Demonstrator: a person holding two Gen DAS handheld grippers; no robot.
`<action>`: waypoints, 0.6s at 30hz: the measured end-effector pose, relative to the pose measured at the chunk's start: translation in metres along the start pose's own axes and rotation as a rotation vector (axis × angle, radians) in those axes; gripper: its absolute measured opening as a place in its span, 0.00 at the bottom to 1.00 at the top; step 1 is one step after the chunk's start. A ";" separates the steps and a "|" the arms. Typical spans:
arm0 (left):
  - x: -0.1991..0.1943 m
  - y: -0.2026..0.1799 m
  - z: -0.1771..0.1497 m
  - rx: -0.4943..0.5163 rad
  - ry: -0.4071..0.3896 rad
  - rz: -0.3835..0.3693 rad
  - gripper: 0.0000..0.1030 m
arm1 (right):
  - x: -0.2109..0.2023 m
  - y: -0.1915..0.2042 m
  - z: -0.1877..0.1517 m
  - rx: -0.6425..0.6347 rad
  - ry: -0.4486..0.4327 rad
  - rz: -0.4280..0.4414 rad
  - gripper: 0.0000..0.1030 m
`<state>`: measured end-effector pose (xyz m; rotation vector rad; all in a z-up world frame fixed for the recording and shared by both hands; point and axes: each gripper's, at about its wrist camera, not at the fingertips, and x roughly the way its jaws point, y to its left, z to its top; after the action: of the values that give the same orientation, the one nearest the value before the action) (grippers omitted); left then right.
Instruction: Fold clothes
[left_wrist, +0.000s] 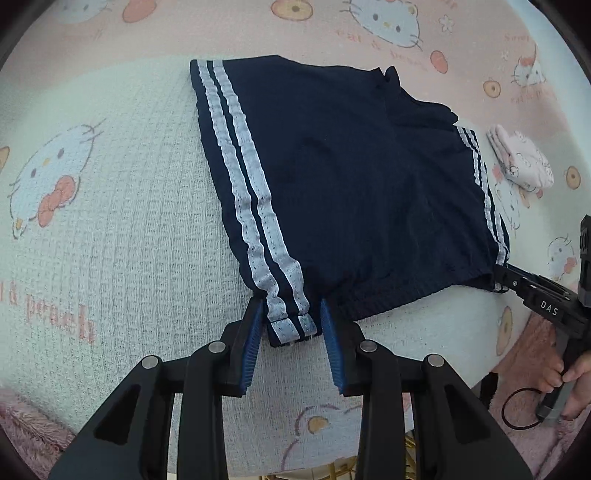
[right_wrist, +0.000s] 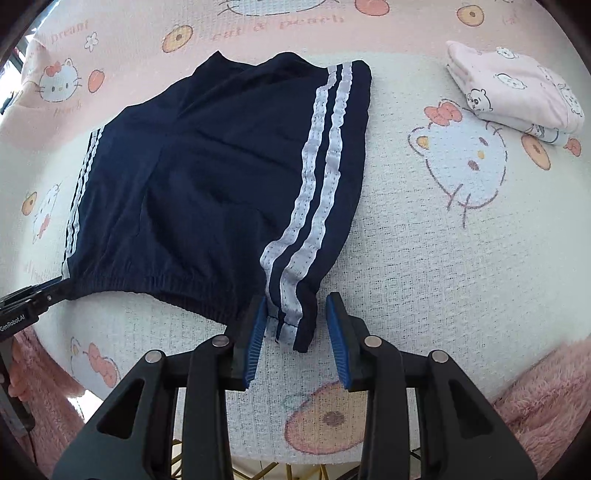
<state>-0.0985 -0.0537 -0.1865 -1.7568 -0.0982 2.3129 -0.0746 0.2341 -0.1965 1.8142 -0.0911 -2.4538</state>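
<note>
Shorts (left_wrist: 354, 177) of dark navy with white side stripes lie flat on the table (left_wrist: 110, 221), under a cloth with cartoon cats, and each tool stands at one corner of the waistband. The left tool (left_wrist: 291, 325) is partly open; its blue pads stand on both sides of the striped corner, apparently without pressing it. The right tool (right_wrist: 297, 325) is the same, open around the other striped corner, which lies between its pads. From both tools the shorts stretch away, so the waistband is the near edge and the leg hems are the far edge. The long side runs from one tool to the other. I judge the next move needs both tools to close together, since each is equally near its corner. A folded pink garment (right_wrist: 517, 92) lies apart, beyond the right tool.
</note>
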 end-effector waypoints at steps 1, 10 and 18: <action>0.001 -0.001 0.002 0.011 -0.003 0.012 0.33 | 0.001 0.000 0.002 0.000 -0.006 -0.007 0.32; -0.011 0.043 0.003 -0.219 -0.035 -0.143 0.32 | -0.013 -0.009 0.006 0.091 -0.047 0.038 0.35; 0.000 0.034 -0.007 -0.292 0.003 -0.241 0.31 | 0.005 -0.008 0.014 0.166 0.019 0.196 0.40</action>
<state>-0.0971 -0.0874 -0.1949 -1.7612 -0.6397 2.2071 -0.0893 0.2410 -0.1978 1.7922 -0.4620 -2.3536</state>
